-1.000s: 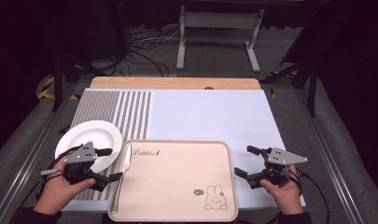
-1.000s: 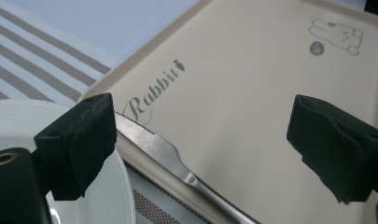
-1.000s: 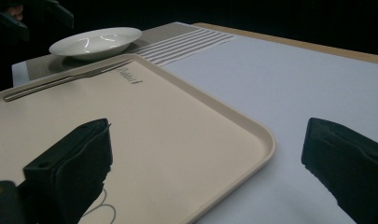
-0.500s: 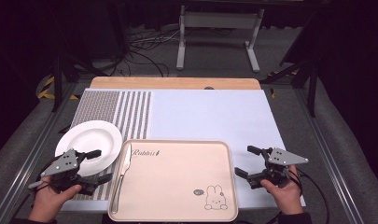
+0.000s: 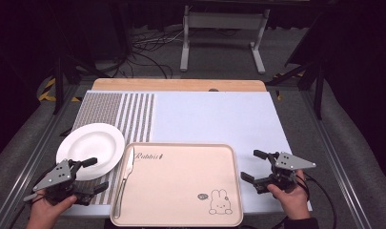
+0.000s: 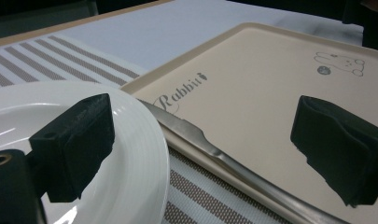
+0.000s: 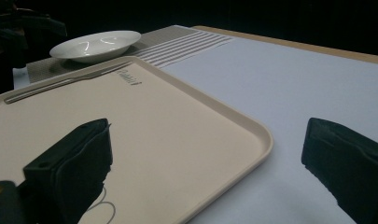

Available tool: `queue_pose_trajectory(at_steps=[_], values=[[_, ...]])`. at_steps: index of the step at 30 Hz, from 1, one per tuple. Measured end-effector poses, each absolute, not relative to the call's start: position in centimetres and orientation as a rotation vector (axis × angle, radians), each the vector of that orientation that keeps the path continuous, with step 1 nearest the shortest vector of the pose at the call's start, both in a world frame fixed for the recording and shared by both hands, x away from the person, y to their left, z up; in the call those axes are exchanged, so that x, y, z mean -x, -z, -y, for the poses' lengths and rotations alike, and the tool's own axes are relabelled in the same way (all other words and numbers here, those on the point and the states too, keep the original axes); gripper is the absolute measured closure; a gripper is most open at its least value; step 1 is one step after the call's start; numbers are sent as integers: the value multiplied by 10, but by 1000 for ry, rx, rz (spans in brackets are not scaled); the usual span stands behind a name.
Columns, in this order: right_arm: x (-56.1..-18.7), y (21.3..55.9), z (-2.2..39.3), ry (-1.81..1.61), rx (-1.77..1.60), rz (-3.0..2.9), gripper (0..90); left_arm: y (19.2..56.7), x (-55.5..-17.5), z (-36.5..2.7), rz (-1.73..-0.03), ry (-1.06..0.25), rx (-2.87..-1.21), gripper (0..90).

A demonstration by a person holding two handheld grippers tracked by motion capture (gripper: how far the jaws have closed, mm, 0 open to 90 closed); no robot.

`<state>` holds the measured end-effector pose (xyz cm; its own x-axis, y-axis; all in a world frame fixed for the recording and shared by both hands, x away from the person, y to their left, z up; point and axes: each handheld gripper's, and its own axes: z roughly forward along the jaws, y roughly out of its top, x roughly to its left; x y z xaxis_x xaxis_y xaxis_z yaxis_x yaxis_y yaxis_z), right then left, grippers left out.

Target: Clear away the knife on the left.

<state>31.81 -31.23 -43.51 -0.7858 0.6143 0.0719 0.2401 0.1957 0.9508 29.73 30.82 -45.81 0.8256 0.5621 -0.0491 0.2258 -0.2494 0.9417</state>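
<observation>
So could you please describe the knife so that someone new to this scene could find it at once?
Start at the beige tray with the rabbit drawing, at the near edge of the table. The knife lies along the tray's left rim, just right of the white plate. It is the one slim, silvery metal piece here, and the left gripper sits open beside it.

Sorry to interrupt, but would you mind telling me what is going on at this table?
A person holds a gripper in each hand. The left gripper, open and holding nothing, sits beside the round white plate and the silver knife lying on the beige rabbit-print tray. The right gripper hovers open by the tray's right edge.
</observation>
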Motion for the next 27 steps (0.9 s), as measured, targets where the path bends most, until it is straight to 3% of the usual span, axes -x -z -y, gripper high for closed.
queue_pose_trajectory(at_steps=[27], values=[[-312,446,319,-1615,-844,-2147,26,471,-293,-321,-663,-325,-1822,85]])
